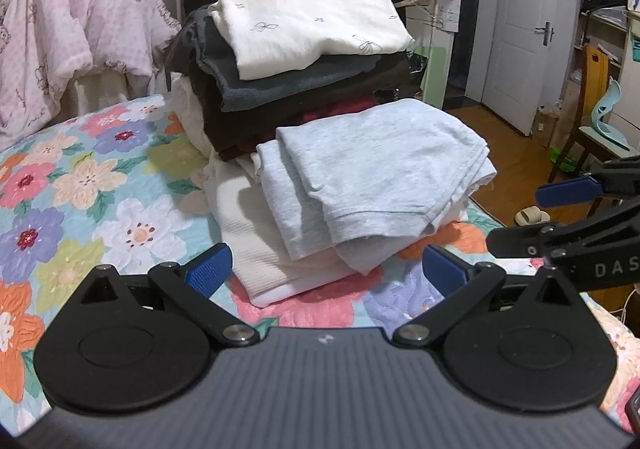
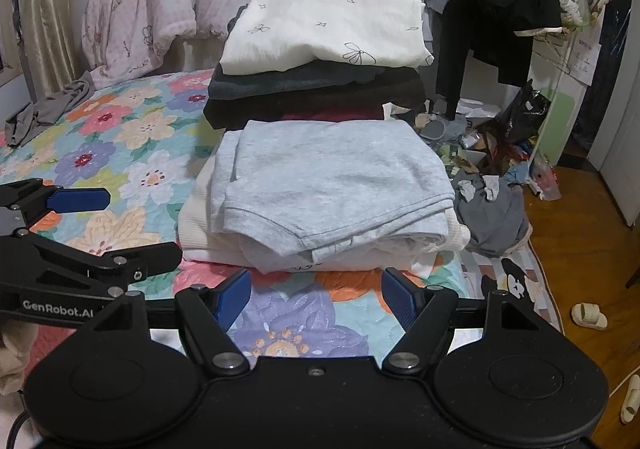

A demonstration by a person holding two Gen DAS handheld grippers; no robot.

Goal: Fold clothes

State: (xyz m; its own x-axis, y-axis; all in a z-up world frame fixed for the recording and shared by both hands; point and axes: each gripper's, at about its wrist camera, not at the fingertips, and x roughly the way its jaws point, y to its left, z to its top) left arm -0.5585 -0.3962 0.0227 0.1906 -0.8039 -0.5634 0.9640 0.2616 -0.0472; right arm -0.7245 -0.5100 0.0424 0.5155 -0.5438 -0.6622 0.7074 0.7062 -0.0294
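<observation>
A folded light grey garment [image 2: 332, 185] tops a small pile on the floral bedspread [image 2: 132, 153], just in front of a taller stack of folded clothes [image 2: 320, 61]. The left gripper [image 1: 326, 269] and right gripper [image 2: 316, 297] hover near it, jaws spread, holding nothing.

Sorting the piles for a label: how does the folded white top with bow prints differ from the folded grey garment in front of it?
The white top bears small bow and star prints; the grey garment is plain. The white top crowns the taller stack of dark clothes; the grey garment tops a lower pile of pale ones. The white top sits farther back, the grey garment nearer the tongs. Both are folded and lie on the floral bedspread.
</observation>
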